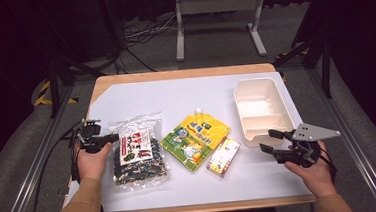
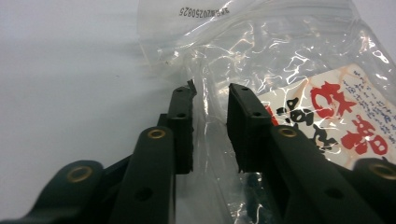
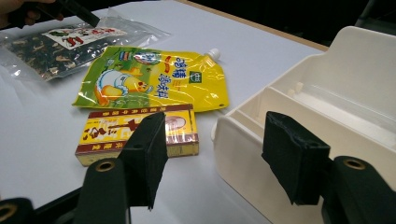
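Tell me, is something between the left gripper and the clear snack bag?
Nothing visible. The left gripper already has the clear bag's edge between its jaws, with a small gap beside each pad.

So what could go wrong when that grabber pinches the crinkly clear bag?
The left hand-held gripper has only the thin clear edge of the snack bag between its jaws, so the slippery film might slide out or tear when lifted. The heavy dark contents sit lower down, so the bag may swing and sag. Swinging, it could bump the yellow pouch lying right beside it.
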`<state>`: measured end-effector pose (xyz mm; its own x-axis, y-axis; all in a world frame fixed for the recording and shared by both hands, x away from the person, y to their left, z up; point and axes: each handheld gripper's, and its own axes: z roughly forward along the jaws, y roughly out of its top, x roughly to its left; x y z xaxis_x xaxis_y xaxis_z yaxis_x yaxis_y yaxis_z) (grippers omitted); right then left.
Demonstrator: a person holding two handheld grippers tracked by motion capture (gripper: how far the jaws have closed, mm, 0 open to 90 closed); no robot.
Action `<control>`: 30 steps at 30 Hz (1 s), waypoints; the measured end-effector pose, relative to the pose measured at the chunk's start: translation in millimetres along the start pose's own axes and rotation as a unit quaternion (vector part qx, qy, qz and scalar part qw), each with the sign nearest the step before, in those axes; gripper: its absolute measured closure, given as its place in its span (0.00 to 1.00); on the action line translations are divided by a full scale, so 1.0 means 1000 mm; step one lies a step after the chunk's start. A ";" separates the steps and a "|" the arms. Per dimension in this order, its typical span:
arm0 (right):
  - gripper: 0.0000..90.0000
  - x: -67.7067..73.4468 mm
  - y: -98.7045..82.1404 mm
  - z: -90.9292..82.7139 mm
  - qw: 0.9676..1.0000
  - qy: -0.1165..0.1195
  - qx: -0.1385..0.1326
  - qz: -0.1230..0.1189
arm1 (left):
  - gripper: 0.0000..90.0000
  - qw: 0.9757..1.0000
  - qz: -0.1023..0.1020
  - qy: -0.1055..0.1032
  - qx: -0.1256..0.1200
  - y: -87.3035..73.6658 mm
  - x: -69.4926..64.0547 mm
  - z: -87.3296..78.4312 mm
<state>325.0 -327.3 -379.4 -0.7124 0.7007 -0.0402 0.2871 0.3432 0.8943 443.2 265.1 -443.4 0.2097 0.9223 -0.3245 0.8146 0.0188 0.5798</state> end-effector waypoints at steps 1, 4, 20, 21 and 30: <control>0.44 0.000 0.000 0.000 1.000 0.000 0.000 0.001 | 0.84 1.000 -0.007 -0.006 -0.001 0.000 0.001 0.000; 0.44 -0.001 -0.001 -0.001 1.000 -0.001 0.001 0.001 | 0.87 1.000 -0.021 -0.021 -0.001 0.000 0.003 0.001; 0.47 0.000 0.000 -0.005 1.000 0.003 0.000 0.000 | 0.94 0.997 -0.011 -0.043 -0.068 0.004 0.005 -0.032; 0.47 0.000 0.000 -0.005 1.000 0.002 0.000 0.000 | 0.95 0.996 -0.009 -0.046 -0.076 0.004 0.005 -0.036; 0.54 0.001 0.002 -0.003 1.000 0.023 0.000 -0.002 | 0.95 0.988 0.014 -0.065 -0.139 0.005 -0.001 -0.065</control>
<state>322.9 -328.3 -376.5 -0.7423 0.6696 -0.0242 0.2830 0.3460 0.8945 411.9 289.0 -391.9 0.3134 0.8668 -0.3880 0.6314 0.1150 0.7669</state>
